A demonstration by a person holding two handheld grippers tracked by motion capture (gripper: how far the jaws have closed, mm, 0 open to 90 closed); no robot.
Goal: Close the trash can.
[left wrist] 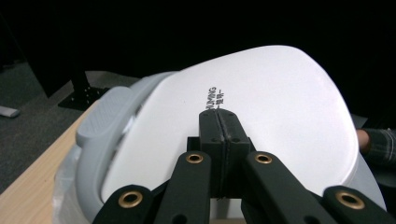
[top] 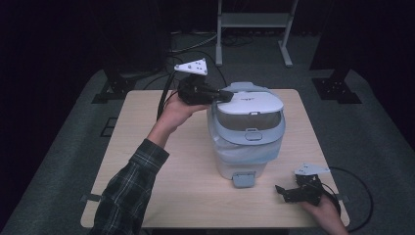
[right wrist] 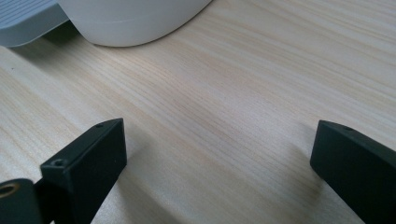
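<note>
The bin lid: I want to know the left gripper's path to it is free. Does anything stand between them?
Nothing visible does. The left gripper, fingers shut together, is already at the back of the white lid of the bin, with only bare lid ahead. The right gripper rests apart on the table.

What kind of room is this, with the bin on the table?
Probably a lab or test room: one wooden table stands alone on grey carpet, dark all round, with a metal stand behind. A white pedal bin sits on it.

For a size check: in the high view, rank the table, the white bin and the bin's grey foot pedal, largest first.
1. table
2. white bin
3. grey foot pedal, clearly the smallest.
</note>
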